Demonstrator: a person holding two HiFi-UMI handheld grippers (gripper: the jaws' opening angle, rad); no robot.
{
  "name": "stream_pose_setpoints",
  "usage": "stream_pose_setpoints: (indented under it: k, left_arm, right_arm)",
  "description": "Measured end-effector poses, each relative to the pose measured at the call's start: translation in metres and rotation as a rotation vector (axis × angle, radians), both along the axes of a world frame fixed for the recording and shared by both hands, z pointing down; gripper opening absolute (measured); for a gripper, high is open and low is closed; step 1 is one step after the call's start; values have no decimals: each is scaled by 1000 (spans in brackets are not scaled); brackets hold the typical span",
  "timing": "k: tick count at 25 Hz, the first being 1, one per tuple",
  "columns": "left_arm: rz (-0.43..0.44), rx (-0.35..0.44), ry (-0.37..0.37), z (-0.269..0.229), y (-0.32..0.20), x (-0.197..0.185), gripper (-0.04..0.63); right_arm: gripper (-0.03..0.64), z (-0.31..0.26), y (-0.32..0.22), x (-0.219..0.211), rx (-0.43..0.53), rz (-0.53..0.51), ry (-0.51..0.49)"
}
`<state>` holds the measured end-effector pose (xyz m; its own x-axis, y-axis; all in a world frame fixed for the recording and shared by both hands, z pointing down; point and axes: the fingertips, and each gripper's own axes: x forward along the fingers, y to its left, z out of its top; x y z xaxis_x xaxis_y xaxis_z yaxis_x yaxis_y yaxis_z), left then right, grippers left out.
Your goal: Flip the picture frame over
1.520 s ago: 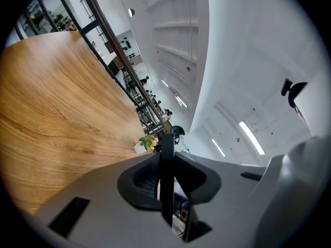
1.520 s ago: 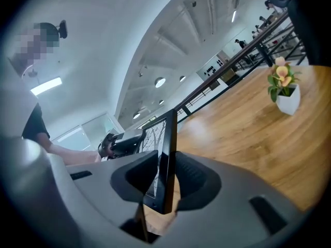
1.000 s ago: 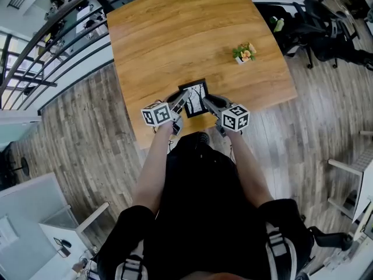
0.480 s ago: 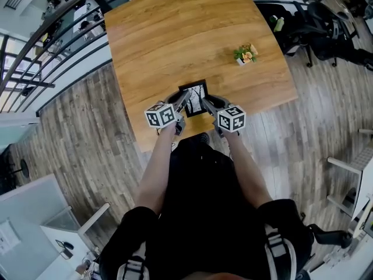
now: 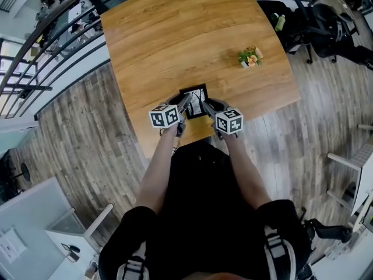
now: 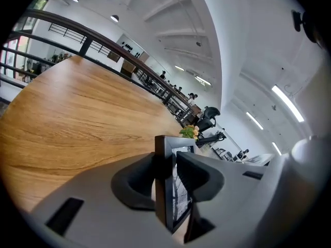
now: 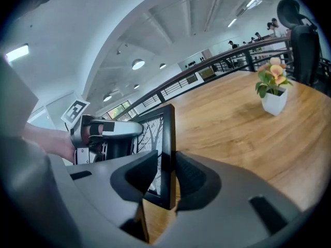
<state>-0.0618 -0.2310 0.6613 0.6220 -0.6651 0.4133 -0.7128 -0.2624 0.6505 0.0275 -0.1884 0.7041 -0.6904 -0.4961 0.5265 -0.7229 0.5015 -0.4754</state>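
Observation:
A black picture frame (image 5: pixel 194 98) with a tree print is held on edge over the near edge of the wooden table (image 5: pixel 175 34). My left gripper (image 5: pixel 184 102) straddles its left side. In the left gripper view the frame (image 6: pixel 165 190) stands between the jaws, which are opening; a thin gap shows at the print side. My right gripper (image 5: pixel 205 105) is shut on the frame's right side, where both pads press the frame (image 7: pixel 166 138). The print faces left in the right gripper view, towards the left gripper (image 7: pixel 103 130).
A small potted plant (image 5: pixel 249 56) in a white pot stands at the table's far right, also the plant (image 7: pixel 273 87) in the right gripper view. A dark railing (image 5: pixel 52 39) runs along the left. Office chairs (image 5: pixel 326 28) stand right of the table.
Both grippers have sunk towards the tabletop with the frame between them, and their marker cubes have drawn a little closer together.

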Motion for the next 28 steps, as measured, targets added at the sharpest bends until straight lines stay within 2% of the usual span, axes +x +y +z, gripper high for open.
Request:
stream_pose_setpoints:
  k: [3, 9, 16, 28]
  left_arm:
    - [28, -15, -45, 12, -5, -2, 132]
    - [59, -55, -75, 36, -11, -3, 140]
    - [133, -75, -147, 57, -18, -4, 152]
    - [163, -78, -226, 80, -30, -9, 173]
  right_arm:
    - [117, 11, -4, -3, -21, 2, 35]
    - [115, 33, -9, -5, -43, 6, 72]
    - [114, 52, -18, -10, -45, -7, 109]
    - [118, 67, -33, -14, -45, 7, 146]
